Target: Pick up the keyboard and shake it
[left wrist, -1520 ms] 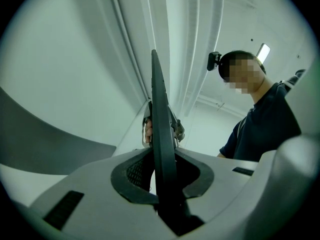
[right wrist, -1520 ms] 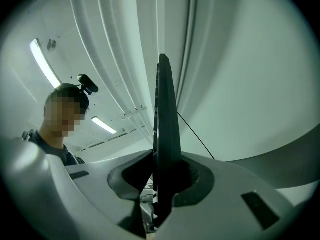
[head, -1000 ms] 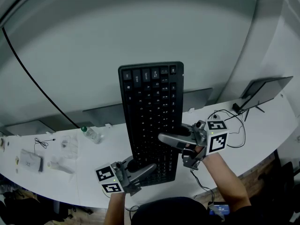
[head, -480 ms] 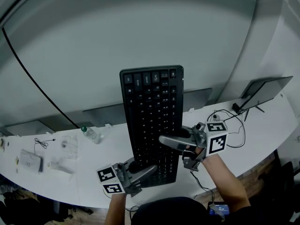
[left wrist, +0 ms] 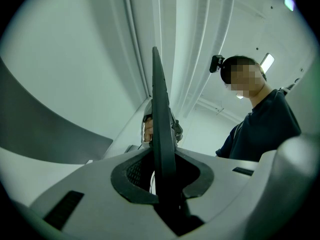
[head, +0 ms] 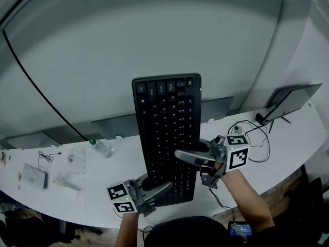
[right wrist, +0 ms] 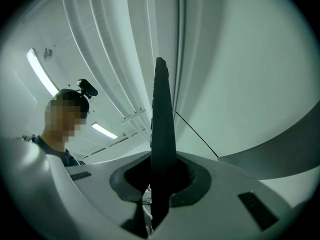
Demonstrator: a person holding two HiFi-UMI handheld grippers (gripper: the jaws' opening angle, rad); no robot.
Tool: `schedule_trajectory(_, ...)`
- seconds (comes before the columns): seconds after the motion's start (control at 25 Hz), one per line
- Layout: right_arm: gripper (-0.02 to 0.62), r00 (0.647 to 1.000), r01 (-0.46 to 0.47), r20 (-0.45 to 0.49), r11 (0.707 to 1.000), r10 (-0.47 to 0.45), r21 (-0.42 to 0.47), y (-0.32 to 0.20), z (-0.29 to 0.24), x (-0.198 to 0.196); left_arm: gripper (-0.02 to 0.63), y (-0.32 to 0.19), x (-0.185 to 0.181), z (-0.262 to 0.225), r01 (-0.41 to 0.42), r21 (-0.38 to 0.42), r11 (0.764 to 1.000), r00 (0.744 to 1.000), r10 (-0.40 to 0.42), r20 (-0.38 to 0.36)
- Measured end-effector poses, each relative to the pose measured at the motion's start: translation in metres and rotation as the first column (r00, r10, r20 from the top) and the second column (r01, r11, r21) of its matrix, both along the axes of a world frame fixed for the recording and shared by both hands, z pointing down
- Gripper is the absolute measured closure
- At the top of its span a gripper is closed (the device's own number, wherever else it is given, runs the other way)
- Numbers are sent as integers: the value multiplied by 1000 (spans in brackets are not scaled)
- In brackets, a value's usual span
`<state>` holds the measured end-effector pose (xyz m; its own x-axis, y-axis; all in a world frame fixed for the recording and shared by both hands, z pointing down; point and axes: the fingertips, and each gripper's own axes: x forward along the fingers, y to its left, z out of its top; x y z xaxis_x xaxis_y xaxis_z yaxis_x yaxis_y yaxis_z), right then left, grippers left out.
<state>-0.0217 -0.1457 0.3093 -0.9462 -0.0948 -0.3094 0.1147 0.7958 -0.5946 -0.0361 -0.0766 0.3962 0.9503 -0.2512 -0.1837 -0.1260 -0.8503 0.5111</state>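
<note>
Head view: the person is holding a black keyboard (head: pixel 168 133) up above a white curved desk (head: pixel 97 199). Its keys are facing the camera and its length is running away from the person toward the pale wall. The left gripper (head: pixel 165 185) is clamping the near left corner of the keyboard. The right gripper (head: pixel 181 154) is reaching in from the right and clamping the keyboard's right edge a little farther up. On the desk, a small bottle (head: pixel 98 146) is lying well to the left, and a dark monitor (head: pixel 290 101) is standing at the far right with cables (head: pixel 252 133) near it.

Left gripper view: the keyboard (left wrist: pixel 161 134) is showing edge-on as a thin dark blade rising between the jaws. The left gripper (left wrist: pixel 162 184) is pinching it with its pads narrowed tightly against both faces. A hand (left wrist: pixel 147 129) is showing just behind the keyboard. The person (left wrist: pixel 265 129) is standing at the right, wearing a head camera (left wrist: pixel 216 63).

Right gripper view: the keyboard (right wrist: pixel 161 134) is again standing edge-on between the jaws. The right gripper (right wrist: pixel 160 184) is squeezing it, pads nearly together on the thin board. The person (right wrist: pixel 50 149) is showing at the left.
</note>
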Motion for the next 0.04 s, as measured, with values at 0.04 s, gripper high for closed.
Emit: schedule_trajectory(0.04, 517, 1000, 1, 0, 1000, -1, -1, 0, 0, 0, 517, 0, 0, 0, 0, -1, 1000, 1000, 0, 0)
